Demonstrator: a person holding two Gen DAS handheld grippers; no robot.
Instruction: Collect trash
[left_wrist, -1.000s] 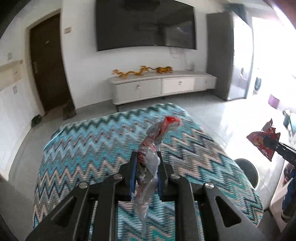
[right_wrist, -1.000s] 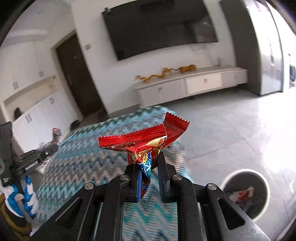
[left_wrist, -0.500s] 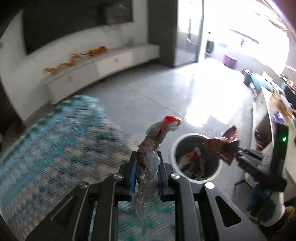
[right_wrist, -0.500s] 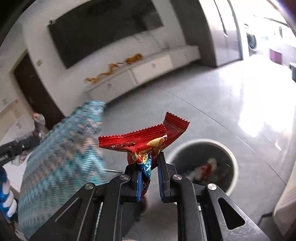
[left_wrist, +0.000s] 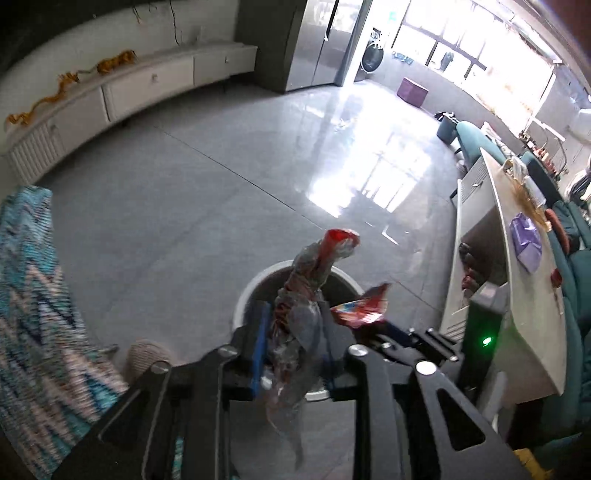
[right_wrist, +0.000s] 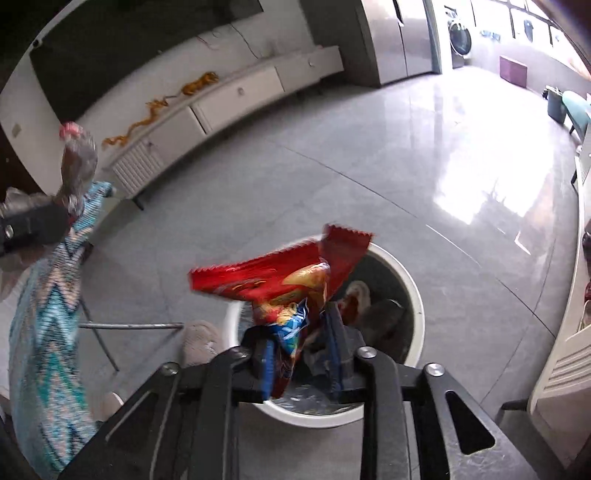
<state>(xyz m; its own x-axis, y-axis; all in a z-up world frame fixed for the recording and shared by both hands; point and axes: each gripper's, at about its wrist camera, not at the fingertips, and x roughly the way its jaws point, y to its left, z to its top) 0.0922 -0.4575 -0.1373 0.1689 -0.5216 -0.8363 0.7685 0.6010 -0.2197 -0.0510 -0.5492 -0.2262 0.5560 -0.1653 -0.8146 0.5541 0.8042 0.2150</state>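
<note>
Grey floor tiles (right_wrist: 295, 177) carry the white-rimmed bin (right_wrist: 413, 291), which stands open beneath both of your tools and already holds some rubbish. Your right gripper (right_wrist: 299, 350) points steeply down over its mouth with the red snack wrapper (right_wrist: 280, 280) between jaws that are opening; the wrapper leans on the left pad and has come free of the right one, so it looks ready to drop. Your left gripper (left_wrist: 291, 343) hangs above the same bin (left_wrist: 251, 291), its jaws also opening around the crumpled clear wrapper (left_wrist: 303, 295), which sits loosely between the pads. Holding both pieces directly over the opening lets a release alone finish the step. Beside the bin stand the zigzag-patterned counter (right_wrist: 48, 332), a foot in a slipper (right_wrist: 199, 339), and, further off, a low white cabinet (right_wrist: 236, 96).
</note>
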